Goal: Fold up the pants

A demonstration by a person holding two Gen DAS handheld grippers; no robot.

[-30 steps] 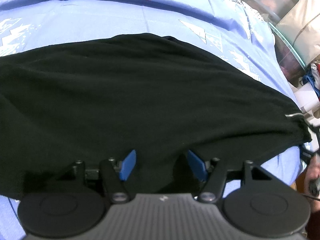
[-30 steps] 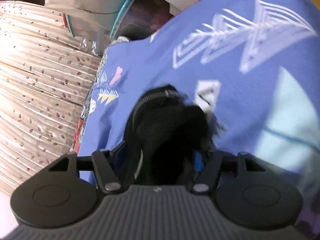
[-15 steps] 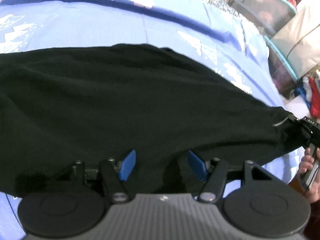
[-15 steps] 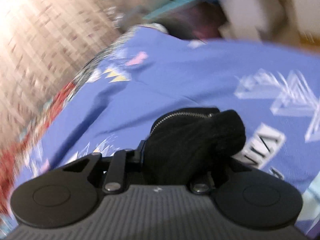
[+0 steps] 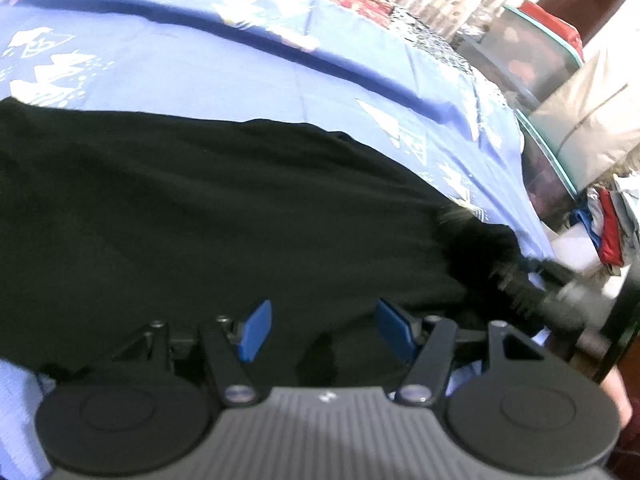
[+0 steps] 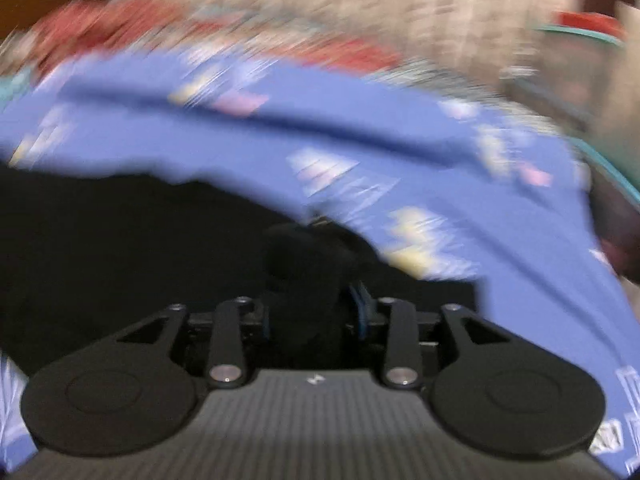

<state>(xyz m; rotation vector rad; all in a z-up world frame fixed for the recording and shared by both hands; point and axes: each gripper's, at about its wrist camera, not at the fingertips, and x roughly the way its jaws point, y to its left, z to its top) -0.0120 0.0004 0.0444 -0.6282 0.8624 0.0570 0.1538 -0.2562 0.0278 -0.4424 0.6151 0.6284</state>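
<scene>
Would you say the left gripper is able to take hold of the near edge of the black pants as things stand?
Probably yes. The left gripper is open, its blue fingers apart over the black pants, with nothing between them and the fabric. The right gripper grips another bunch off to the side.

Both wrist views look low and close across the black pants (image 5: 208, 216) and blue bedsheet (image 6: 400, 136).

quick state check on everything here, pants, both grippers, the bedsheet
black pants: spread across the bed, one end bunched and lifted at the right
left gripper: open, blue fingers apart over the pants' near edge
right gripper: shut on a bunch of the pants, view blurred by motion
blue bedsheet: lying flat under the pants, one long crease across it
</scene>
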